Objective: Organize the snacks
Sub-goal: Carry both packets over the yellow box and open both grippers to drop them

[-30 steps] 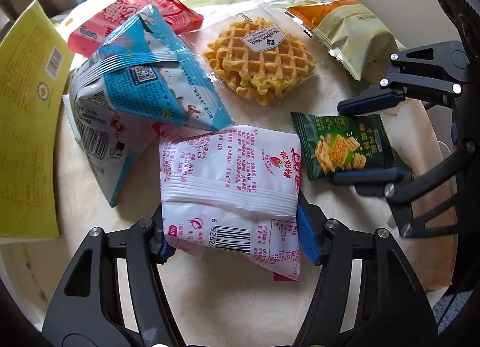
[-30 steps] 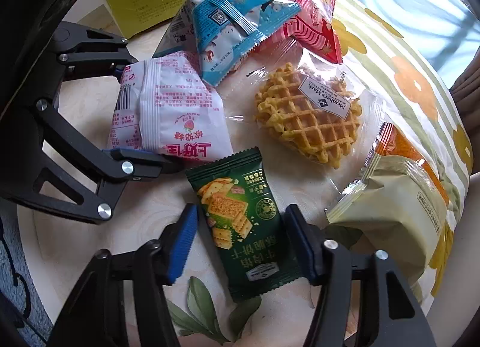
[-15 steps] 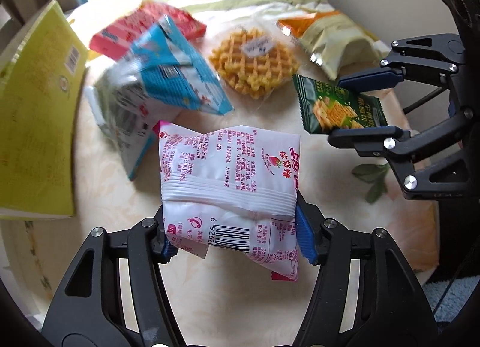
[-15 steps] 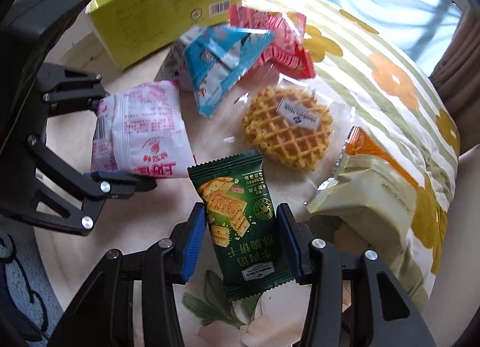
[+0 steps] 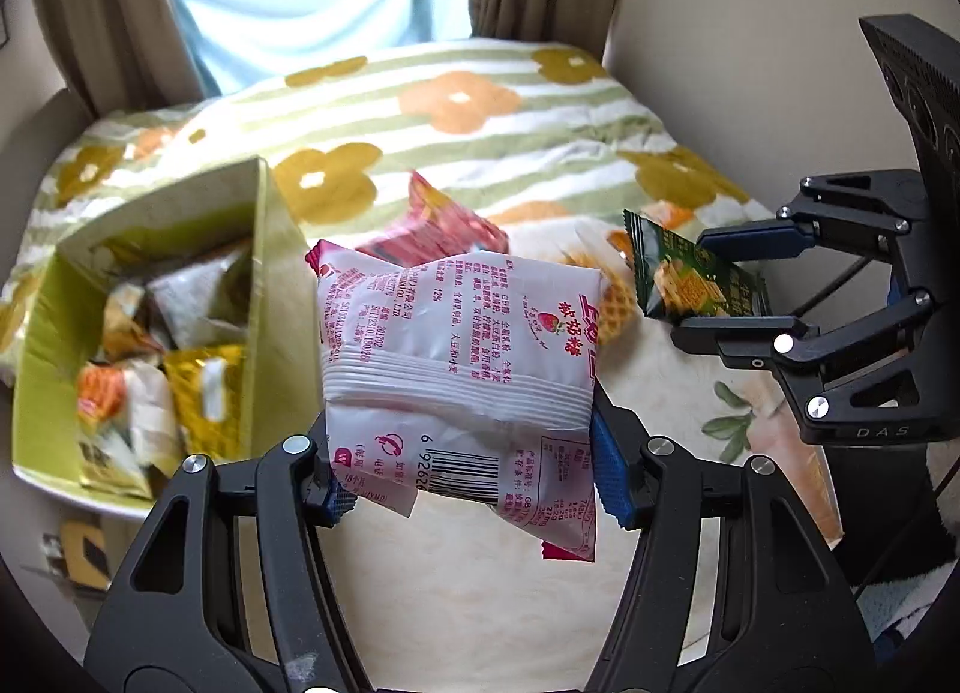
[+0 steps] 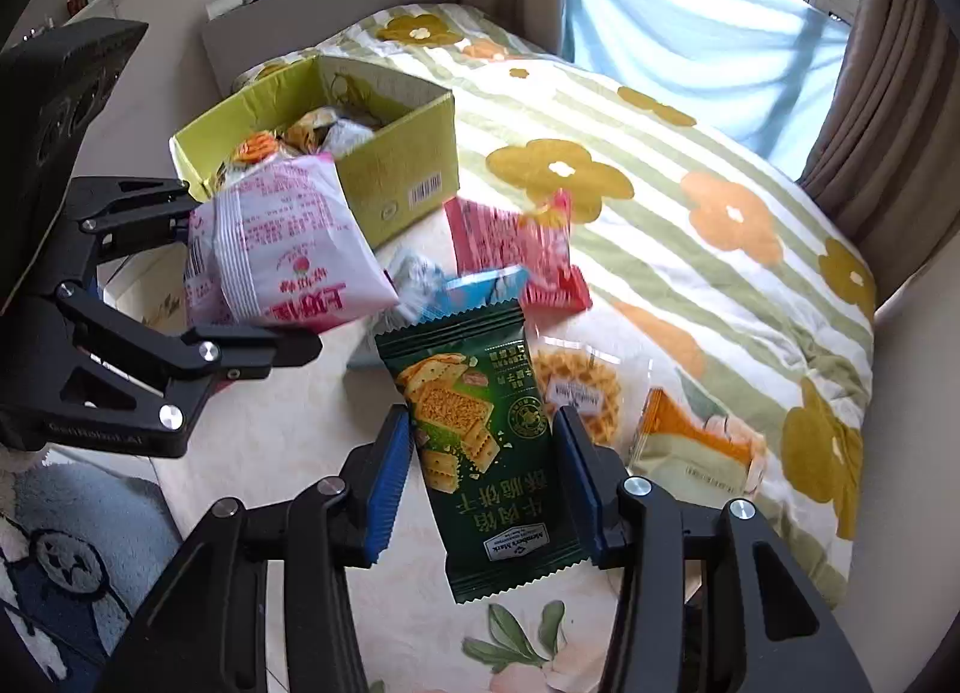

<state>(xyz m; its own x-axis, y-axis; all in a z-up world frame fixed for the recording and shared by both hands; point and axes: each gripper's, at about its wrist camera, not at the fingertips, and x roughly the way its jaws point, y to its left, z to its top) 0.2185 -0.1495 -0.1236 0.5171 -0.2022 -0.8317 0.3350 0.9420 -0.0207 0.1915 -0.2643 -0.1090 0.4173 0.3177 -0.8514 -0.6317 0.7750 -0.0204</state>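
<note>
My left gripper (image 5: 462, 471) is shut on a white-and-pink candy bag (image 5: 456, 345) and holds it in the air; it also shows in the right wrist view (image 6: 276, 249). My right gripper (image 6: 486, 477) is shut on a green cracker packet (image 6: 480, 429), lifted above the table; the packet also shows in the left wrist view (image 5: 690, 279). An open yellow-green box (image 5: 270, 285) with several snacks inside stands at the left, also in the right wrist view (image 6: 396, 165). On the table lie a red packet (image 6: 516, 249), a blue packet (image 6: 456, 291), a waffle (image 6: 576, 387) and an orange-beige packet (image 6: 696, 453).
The small table (image 5: 420, 603) stands against a bed with a striped flower blanket (image 6: 660, 153). A wall (image 5: 750, 63) is on the right in the left wrist view. A blue-grey rug (image 6: 72, 561) lies on the floor below.
Both grippers have lifted their packets off the table and tilted up. The box's open top and the bed have come into view.
</note>
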